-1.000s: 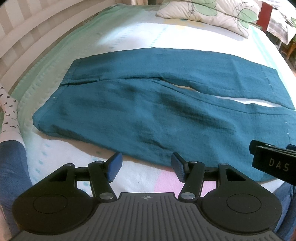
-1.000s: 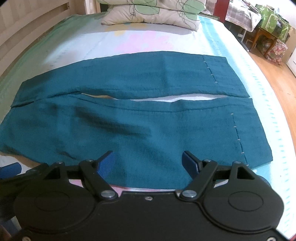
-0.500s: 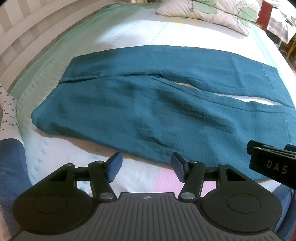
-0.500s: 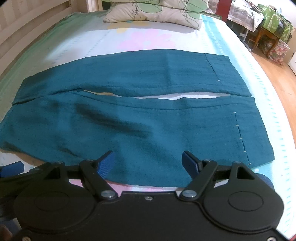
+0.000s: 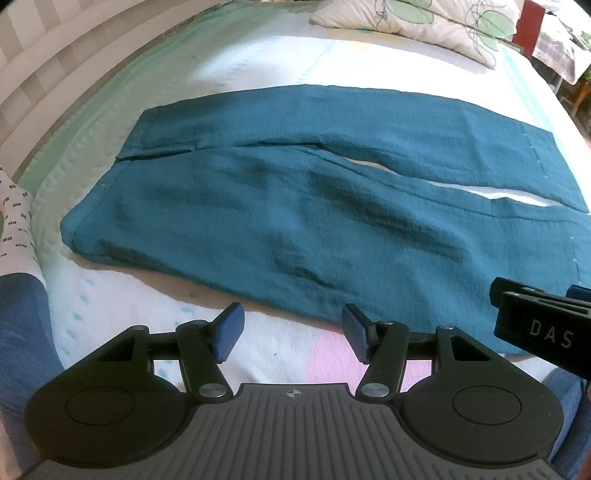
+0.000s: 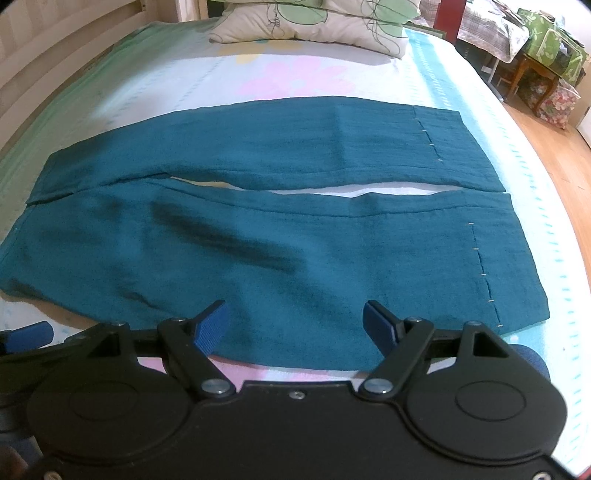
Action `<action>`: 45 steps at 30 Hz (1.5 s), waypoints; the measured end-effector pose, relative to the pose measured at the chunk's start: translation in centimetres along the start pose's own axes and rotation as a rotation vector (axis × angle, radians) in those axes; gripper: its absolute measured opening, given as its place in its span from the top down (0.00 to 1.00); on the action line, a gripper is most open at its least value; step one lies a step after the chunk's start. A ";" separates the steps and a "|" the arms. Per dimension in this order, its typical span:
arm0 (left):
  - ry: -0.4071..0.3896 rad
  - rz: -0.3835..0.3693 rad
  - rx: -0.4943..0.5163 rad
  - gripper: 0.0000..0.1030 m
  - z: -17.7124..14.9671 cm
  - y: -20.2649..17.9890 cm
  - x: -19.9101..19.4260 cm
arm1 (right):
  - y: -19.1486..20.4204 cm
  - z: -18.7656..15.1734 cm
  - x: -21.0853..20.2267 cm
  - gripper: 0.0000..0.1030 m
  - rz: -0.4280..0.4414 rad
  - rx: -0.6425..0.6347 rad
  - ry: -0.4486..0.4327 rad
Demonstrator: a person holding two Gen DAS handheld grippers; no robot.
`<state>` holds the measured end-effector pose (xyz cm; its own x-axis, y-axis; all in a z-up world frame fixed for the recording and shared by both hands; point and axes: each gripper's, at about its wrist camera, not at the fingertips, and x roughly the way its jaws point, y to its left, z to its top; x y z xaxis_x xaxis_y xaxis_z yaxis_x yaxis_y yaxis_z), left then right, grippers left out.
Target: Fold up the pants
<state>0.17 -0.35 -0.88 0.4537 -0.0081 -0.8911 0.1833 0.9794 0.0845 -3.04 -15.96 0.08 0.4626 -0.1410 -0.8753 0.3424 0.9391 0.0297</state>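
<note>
Teal pants (image 5: 295,206) lie flat across the bed, waistband to the left, both legs running right with a narrow gap between them. They also show in the right wrist view (image 6: 280,251), leg hems at the right. My left gripper (image 5: 291,332) is open and empty, just short of the near edge of the pants. My right gripper (image 6: 295,325) is open and empty, its fingertips over the near edge of the near leg. The right gripper's body (image 5: 543,328) shows at the right of the left wrist view.
The bed (image 5: 258,59) has a pale floral sheet, with pillows (image 6: 314,26) at the far end. A slatted headboard or wall (image 5: 55,55) runs along the left. Wooden floor and furniture (image 6: 543,74) lie to the right. The person's legs (image 5: 18,295) are at the near left.
Both grippers have drifted slightly back and up, so the pants sit a little farther off in view. The jaws stay open and the pants have not moved.
</note>
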 end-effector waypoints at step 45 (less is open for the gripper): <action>0.043 -0.058 0.009 0.56 2.2 1.1 3.5 | 0.1 1.2 3.7 0.32 0.011 -0.001 0.070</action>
<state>3.88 0.28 -2.93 0.4043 -0.0564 -0.9129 0.2166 0.9756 0.0357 -0.34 -16.73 -2.59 0.4081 -0.1081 -0.9065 0.3370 0.9407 0.0396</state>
